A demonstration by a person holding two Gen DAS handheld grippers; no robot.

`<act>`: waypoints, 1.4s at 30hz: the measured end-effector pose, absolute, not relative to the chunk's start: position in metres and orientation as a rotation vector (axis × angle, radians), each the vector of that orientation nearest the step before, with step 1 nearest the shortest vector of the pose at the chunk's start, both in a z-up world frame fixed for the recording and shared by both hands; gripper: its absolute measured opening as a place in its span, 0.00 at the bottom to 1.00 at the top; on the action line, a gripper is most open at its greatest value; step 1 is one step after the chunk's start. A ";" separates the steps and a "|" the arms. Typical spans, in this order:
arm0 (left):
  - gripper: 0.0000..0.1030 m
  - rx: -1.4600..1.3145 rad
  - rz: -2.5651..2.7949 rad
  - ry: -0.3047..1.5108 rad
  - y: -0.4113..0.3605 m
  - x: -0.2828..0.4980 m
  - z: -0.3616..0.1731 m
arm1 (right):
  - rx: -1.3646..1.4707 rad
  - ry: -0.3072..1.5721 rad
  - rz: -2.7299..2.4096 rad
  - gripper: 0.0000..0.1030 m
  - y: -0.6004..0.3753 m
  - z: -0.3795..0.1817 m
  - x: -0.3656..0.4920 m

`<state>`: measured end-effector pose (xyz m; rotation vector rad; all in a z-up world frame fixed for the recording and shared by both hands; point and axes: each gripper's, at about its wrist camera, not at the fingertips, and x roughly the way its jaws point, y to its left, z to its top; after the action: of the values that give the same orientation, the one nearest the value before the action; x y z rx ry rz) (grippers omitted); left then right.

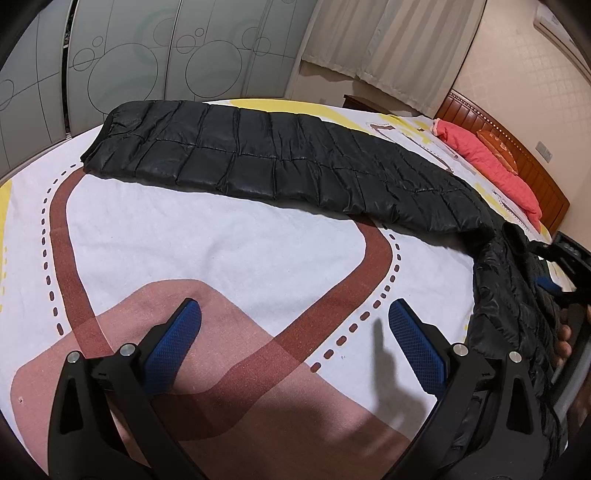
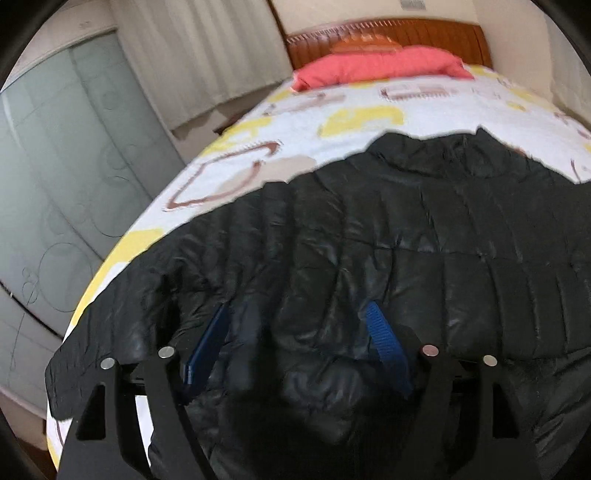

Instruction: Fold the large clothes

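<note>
A long black quilted jacket (image 1: pixel 280 162) lies stretched across the far side of the bed. Its right end is bunched up at the bed's right edge (image 1: pixel 509 295). My left gripper (image 1: pixel 294 303) hangs open over bare sheet, well short of the jacket, with nothing between its blue pads. In the right wrist view the jacket (image 2: pixel 406 229) fills the lower half of the frame. My right gripper (image 2: pixel 298 306) stands open, its blue pads (image 2: pixel 384 339) spread apart, and a puffed fold of the jacket lies loose between them.
The bed sheet (image 1: pixel 221 236) is white with brown road lines and yellow patches. A red pillow (image 2: pixel 380 66) lies by the wooden headboard (image 2: pixel 424 33). Frosted wardrobe doors (image 1: pixel 155 59) and curtains (image 1: pixel 388 40) stand behind. A person's fingers (image 1: pixel 563 336) show at the right edge.
</note>
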<state>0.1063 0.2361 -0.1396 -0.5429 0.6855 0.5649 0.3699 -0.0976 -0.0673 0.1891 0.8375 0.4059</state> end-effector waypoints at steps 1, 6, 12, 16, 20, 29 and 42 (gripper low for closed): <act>0.98 -0.542 0.566 0.687 0.237 0.106 -0.140 | 0.178 0.831 0.424 0.73 -0.099 -0.063 0.366; 0.98 -0.539 0.567 0.688 0.236 0.106 -0.139 | 0.190 0.702 0.366 0.73 -0.168 -0.028 0.344; 0.98 -0.528 0.574 0.695 0.237 0.110 -0.139 | 0.252 0.701 0.043 0.53 -0.319 -0.026 0.367; 0.98 -0.514 0.582 0.704 0.235 0.112 -0.139 | 0.328 0.762 -0.155 0.44 -0.400 -0.055 0.384; 0.98 -0.498 0.591 0.716 0.235 0.115 -0.140 | 0.328 0.841 -0.146 0.43 -0.408 -0.088 0.393; 0.98 -0.482 0.601 0.724 0.230 0.117 -0.140 | 0.157 0.880 -0.080 0.43 -0.376 -0.091 0.402; 0.98 -0.480 0.602 0.725 0.228 0.116 -0.140 | 0.152 0.883 -0.063 0.45 -0.363 -0.087 0.456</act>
<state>0.1164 0.2282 -0.1403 -0.4801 0.7249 0.6020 0.4558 -0.3629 -0.0874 0.1518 0.8831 -0.0631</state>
